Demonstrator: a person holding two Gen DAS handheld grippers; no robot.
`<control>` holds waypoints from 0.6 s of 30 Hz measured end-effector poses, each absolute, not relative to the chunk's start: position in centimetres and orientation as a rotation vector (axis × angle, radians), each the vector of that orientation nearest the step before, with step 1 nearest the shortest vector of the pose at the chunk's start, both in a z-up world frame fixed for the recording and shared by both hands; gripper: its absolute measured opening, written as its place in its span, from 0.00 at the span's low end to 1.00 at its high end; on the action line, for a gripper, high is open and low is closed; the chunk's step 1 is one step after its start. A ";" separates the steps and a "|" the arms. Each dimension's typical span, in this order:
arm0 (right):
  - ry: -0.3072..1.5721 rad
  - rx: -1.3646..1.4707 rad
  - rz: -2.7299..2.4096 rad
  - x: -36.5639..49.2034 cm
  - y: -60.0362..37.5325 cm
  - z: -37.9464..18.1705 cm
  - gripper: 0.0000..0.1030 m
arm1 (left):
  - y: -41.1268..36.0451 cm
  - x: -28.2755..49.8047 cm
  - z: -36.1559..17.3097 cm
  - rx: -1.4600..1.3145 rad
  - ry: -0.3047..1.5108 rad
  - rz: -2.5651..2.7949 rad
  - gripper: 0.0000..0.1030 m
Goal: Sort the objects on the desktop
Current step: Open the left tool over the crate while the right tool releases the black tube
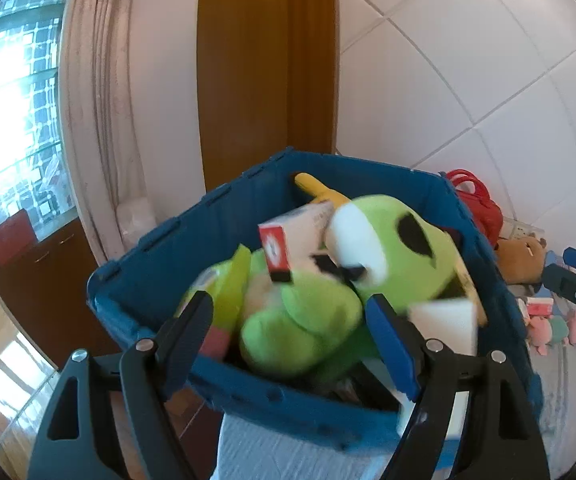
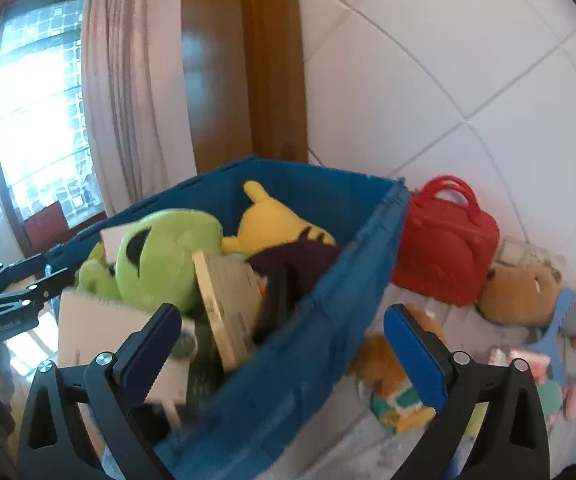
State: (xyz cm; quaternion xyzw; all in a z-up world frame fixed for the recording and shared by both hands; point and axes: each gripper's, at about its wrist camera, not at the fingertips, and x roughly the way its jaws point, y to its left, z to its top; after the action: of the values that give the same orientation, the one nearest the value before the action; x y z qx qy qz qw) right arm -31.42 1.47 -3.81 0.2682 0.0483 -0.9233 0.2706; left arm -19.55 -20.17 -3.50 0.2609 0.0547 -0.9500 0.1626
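**Over the blue bin: both tongs wide, nothing held**

Beside the wall, the blue bin (image 1: 248, 396) sits heaped with sorted items: green plush (image 1: 387, 248), yellow plush (image 2: 272, 220), boxes.

Left gripper (image 1: 288, 336) and right gripper (image 2: 280, 340) both gape, empty.

Unsorted toys, red bag (image 2: 447, 240) and brown plush (image 2: 519, 292) crowd the narrow strip beside the bin's right wall.

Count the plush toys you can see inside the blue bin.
2: a green plush at the bin's left side and a yellow plush behind it toward the far wall. Others may be buried under the boxes.
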 end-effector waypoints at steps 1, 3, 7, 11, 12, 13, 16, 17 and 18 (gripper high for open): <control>0.123 0.728 -2.491 -30.9 2.1 -4.1 1.00 | -19.5 -19.0 -3.5 0.745 0.156 -2.715 0.77; 0.107 0.744 -2.498 -29.8 3.6 -4.7 1.00 | -18.2 -18.2 -3.4 0.747 0.156 -2.728 0.77; 0.078 0.766 -2.516 -28.1 7.0 -5.6 1.00 | -14.8 -16.9 -3.6 0.752 0.139 -2.757 0.77; 0.072 0.776 -2.541 -26.3 11.5 -5.9 1.00 | -10.9 -16.0 -4.0 0.772 0.146 -2.774 0.77; 0.071 0.775 -2.548 -26.0 12.6 -6.0 1.00 | -9.9 -15.8 -4.2 0.778 0.142 -2.774 0.77; 0.066 0.775 -2.555 -25.7 13.8 -6.0 1.00 | -8.9 -15.5 -4.4 0.785 0.138 -2.773 0.77; 0.063 0.772 -2.585 -24.0 18.4 -6.2 1.00 | -5.9 -14.9 -4.9 0.804 0.127 -2.771 0.77; 0.067 0.774 -2.594 -23.5 19.8 -6.3 1.00 | -4.9 -14.6 -5.1 0.812 0.126 -2.770 0.77; 0.068 0.781 -2.606 -23.1 21.2 -6.4 1.00 | -3.9 -14.5 -5.3 0.819 0.127 -2.770 0.77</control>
State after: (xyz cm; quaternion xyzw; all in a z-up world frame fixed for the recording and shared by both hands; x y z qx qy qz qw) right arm -23.10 21.23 -6.44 0.2808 0.0245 -0.9365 0.2085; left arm -14.45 -3.92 -5.29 0.2811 0.0436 -0.9505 0.1249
